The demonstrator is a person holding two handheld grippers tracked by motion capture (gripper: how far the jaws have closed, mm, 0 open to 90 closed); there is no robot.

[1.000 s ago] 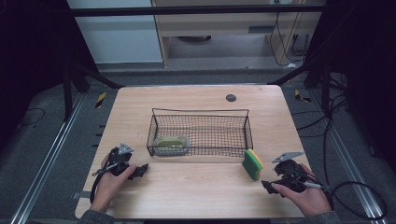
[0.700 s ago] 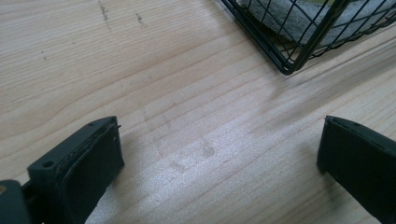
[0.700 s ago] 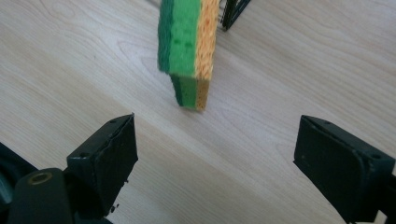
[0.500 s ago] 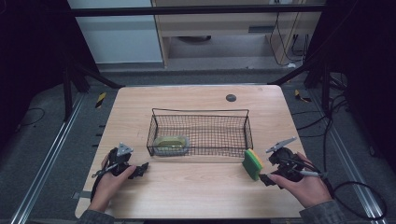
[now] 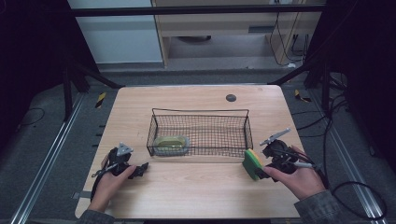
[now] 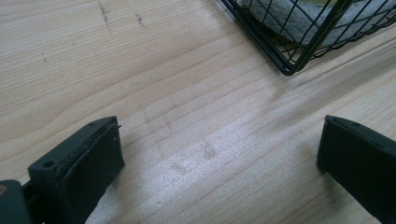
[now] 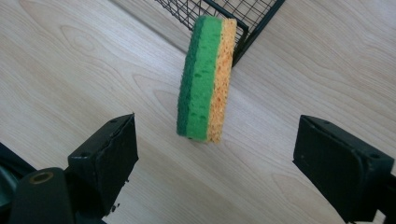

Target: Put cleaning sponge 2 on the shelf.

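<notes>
— Sponge [image 7: 204, 79] first: where is it?

— It stands on edge on the table [image 5: 196, 186], green side and yellow side both showing, just outside the basket's [image 5: 201, 133] near right corner. In my right gripper view it leans against that corner.

— Do you have hold of it?

— No. My right gripper [image 5: 263, 171] is just beside it, jaws spread wide, one to each side of the sponge with clear wood between pads and sponge. Nothing is gripped.

— And your other tool?

— My left gripper [image 5: 140, 169] rests low on the table near the front left, jaws also wide apart, with bare wood between them. The basket's near left corner sits a little ahead of it.

— What lies farther out?

— Inside the basket, at its left end, a second sponge [image 5: 171, 143] lies flat, yellow-green on a grey pad. The rest of the basket floor is open mesh. Beyond it, near the table's far edge, is a small dark round disc [image 5: 230, 97].
</notes>
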